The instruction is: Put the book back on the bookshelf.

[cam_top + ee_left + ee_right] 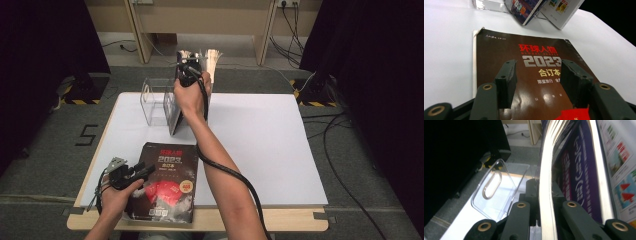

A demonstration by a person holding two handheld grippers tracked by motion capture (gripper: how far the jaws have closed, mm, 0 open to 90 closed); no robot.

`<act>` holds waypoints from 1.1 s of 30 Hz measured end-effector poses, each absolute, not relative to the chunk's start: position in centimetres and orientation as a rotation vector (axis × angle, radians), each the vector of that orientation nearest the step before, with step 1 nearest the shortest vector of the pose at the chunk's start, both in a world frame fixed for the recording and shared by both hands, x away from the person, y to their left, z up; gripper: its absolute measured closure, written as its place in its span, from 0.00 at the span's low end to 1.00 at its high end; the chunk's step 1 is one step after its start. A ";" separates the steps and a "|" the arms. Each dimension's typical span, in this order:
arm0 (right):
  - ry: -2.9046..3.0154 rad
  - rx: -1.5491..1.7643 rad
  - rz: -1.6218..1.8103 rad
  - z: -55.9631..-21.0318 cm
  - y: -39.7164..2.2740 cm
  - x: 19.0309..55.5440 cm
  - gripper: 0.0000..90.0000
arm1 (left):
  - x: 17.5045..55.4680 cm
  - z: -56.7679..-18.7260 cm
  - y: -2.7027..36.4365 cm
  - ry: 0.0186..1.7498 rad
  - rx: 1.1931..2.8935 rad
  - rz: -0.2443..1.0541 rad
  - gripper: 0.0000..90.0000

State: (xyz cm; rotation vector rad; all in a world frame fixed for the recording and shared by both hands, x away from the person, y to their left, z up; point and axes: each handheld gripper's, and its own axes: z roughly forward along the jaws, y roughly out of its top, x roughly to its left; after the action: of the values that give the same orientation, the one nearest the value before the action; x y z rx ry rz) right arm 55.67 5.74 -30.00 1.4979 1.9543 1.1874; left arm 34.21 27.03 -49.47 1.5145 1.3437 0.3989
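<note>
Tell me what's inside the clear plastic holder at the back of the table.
The clear holder has two magazines leaning in its right end; its left part looks empty. The right gripper and hand cover the magazines' tops.

Magazine (546,182), glossy, purple cover, standing on edge and tilted in the clear rack (155,100) at the table's far side; second, dark-brown "2023" volume (167,180) lying flat, face up, at near edge.

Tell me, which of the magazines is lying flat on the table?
The dark brown magazine with the red title and "2023" lies flat under the left hand-held gripper; the others stand tilted by the clear acrylic holder.
</note>
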 end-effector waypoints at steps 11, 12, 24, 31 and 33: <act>1.981 1.476 1.179 -30.0 5.5 55.6 0.87 | 34.2 -49.6 26.9 1.343 1.522 0.396 0.52; 1.985 1.476 1.179 -30.0 5.5 55.5 0.85 | 34.2 -49.6 26.9 1.343 1.522 0.396 0.52; 1.997 1.455 1.191 -29.7 4.0 54.6 0.78 | 34.2 -49.7 26.6 1.343 1.530 0.395 0.52; 1.989 1.467 1.222 -29.0 3.4 53.6 0.75 | 34.2 -49.7 26.7 1.342 1.532 0.397 0.52; 1.987 1.475 1.235 -29.0 2.9 53.3 0.74 | 34.2 -49.7 26.6 1.341 1.533 0.397 0.52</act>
State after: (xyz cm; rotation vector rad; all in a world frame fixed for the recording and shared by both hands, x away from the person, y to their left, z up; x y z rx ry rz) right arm 53.26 2.94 -28.97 1.4749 1.9872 1.2352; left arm 34.24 26.63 -49.72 1.5334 1.3410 0.3969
